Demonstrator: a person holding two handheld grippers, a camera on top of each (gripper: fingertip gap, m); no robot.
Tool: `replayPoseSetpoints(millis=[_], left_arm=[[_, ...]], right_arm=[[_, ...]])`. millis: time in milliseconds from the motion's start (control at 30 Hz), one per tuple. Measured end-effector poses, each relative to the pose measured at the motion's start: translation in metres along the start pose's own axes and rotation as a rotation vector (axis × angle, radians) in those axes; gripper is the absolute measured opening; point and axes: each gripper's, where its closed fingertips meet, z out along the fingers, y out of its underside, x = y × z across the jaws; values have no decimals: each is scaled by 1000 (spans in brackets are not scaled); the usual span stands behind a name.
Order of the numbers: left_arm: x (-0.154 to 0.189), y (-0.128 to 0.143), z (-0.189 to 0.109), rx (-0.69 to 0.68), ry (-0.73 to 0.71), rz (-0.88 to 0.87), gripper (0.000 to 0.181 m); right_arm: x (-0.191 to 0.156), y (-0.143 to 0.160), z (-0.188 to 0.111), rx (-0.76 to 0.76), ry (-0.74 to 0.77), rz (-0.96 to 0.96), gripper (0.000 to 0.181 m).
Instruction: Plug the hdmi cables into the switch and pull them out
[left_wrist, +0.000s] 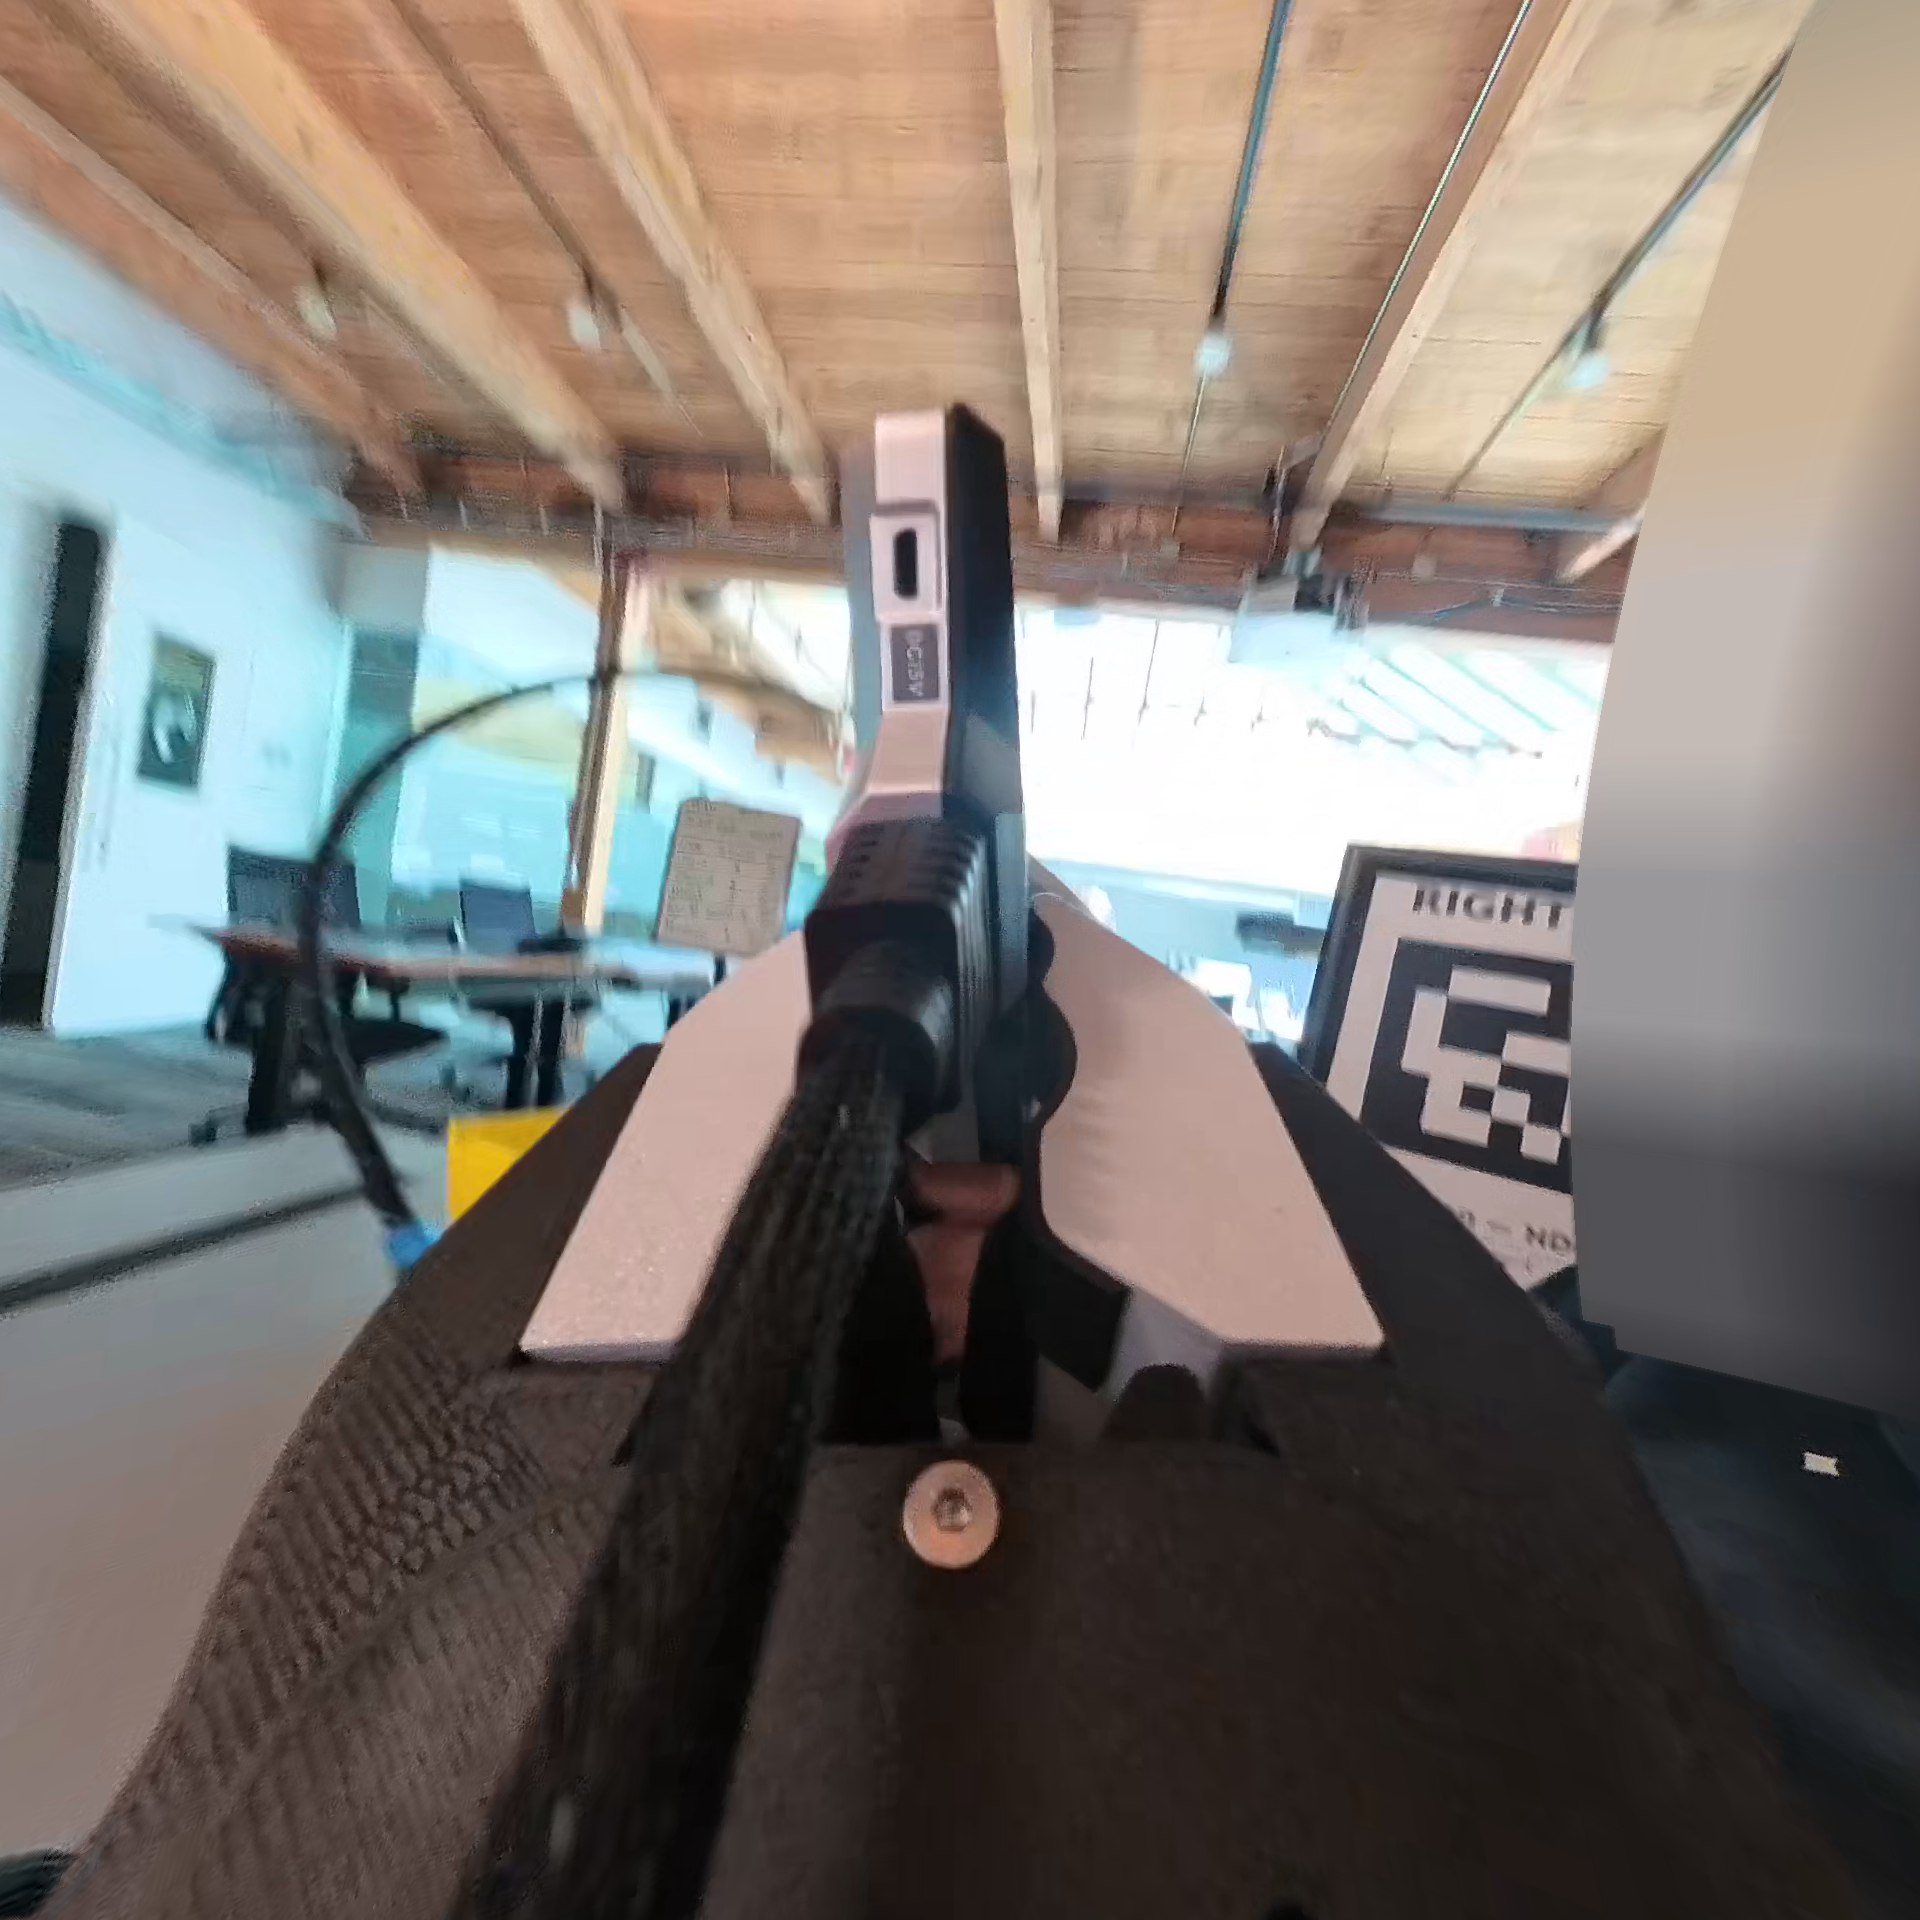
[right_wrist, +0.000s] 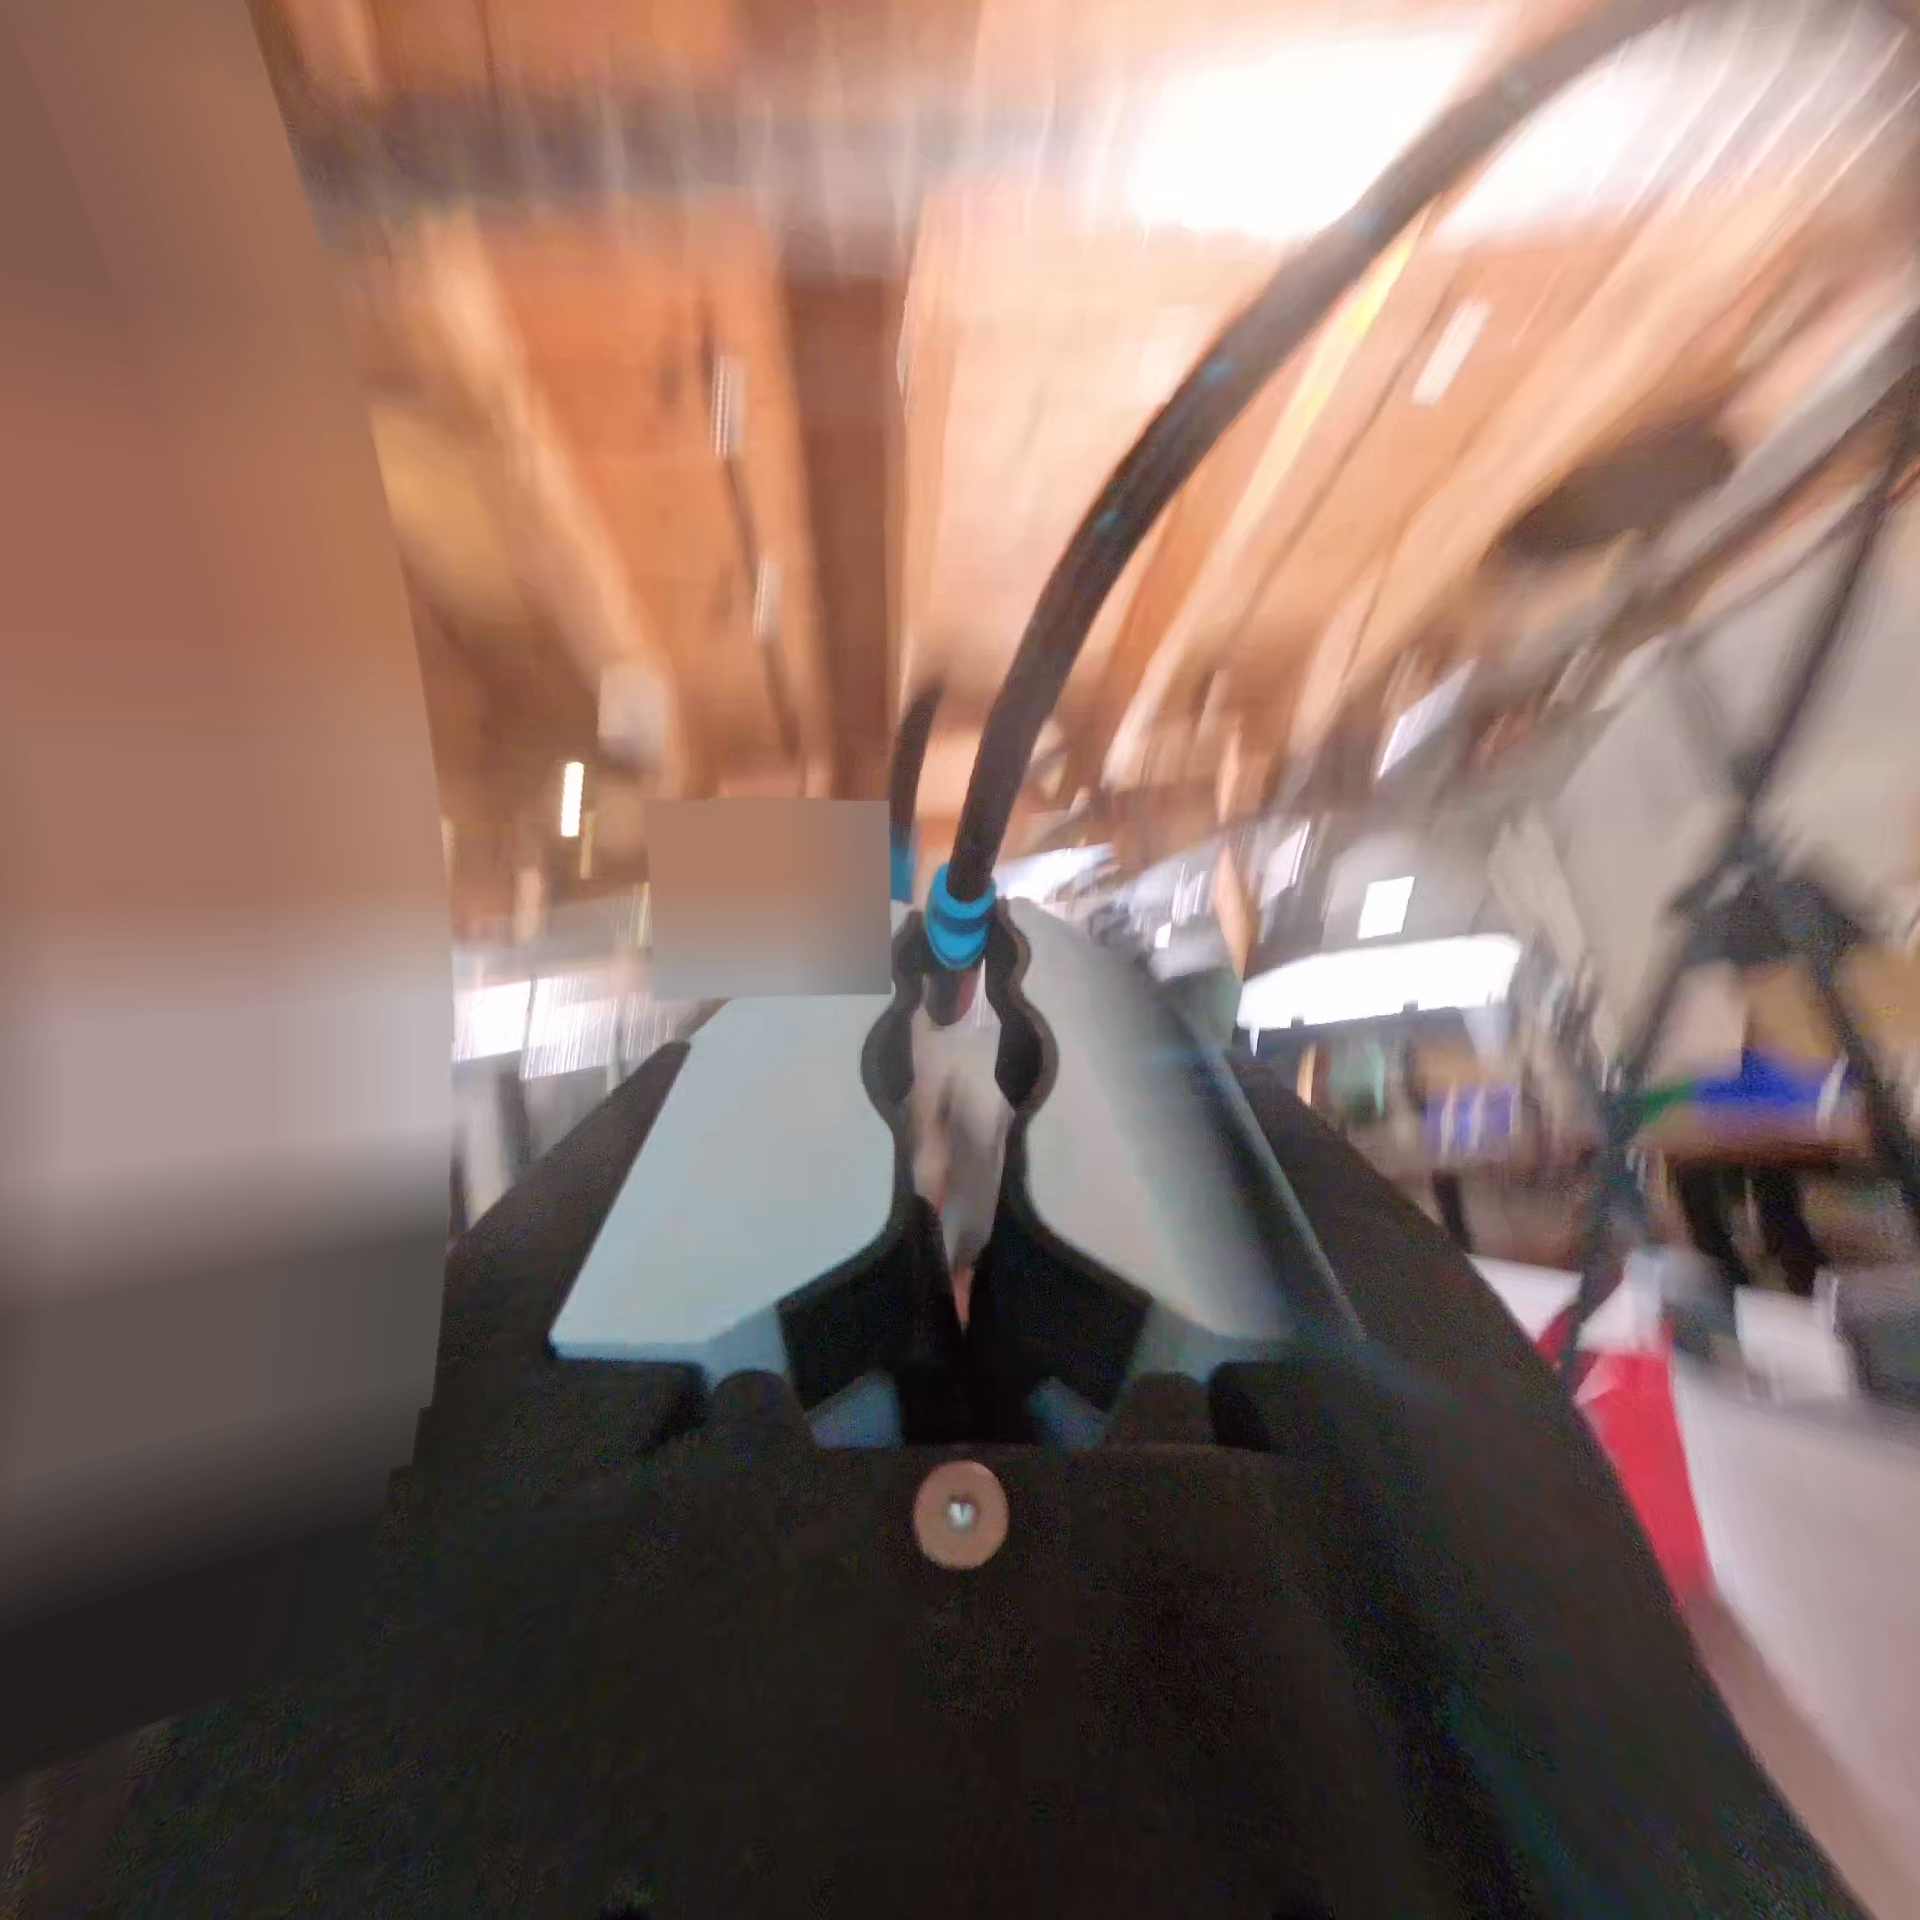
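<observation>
Open-plan office or workshop space under an exposed timber ceiling.

Wooden beams (left_wrist: 1029, 260) and plank decking run overhead, with small spot lights (left_wrist: 1210, 353) on thin rails. Back of the room: desks (left_wrist: 468, 961) with dark office chairs (left_wrist: 265, 904), a framed picture (left_wrist: 177, 709) on a white wall, a large bright window (left_wrist: 1299, 748). A standing printed sign (left_wrist: 727, 873) sits near the desks. The right wrist view is heavily blurred; it shows the same timber overhead and what looks like tripod legs (right_wrist: 1766, 790).

We see the left gripper (left_wrist: 1023, 1023) clamped on the upright HDMI switch (left_wrist: 940, 665), a braided black cable's plug (left_wrist: 899, 935) seated in its near end.
</observation>
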Motion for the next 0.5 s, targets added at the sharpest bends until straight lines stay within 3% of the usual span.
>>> replayPoseSetpoints(millis=[33, 100, 133, 233, 367, 500], left_arm=[[-4, -8, -8, 13, -16, 29, 20], [-9, -22, -16, 28, -46, 92, 19], [-7, -30, -16, 58, -45, 107, 19], [0, -41, -10, 91, -35, 139, 20], [-9, -38, -12, 91, -79, 156, 20], [-22, -39, -19, 97, -136, 158, 20]], right_arm=[[14, -45, -13, 140, 40, 18, 12], [31, -87, -29, 108, 102, -140, 12], [33, -87, -30, 30, 92, -122, 12], [22, -58, -25, -218, 18, 12, 12], [10, 15, -30, -649, -94, 128, 12], [4, 73, -57, -1042, -141, -42, 12]])
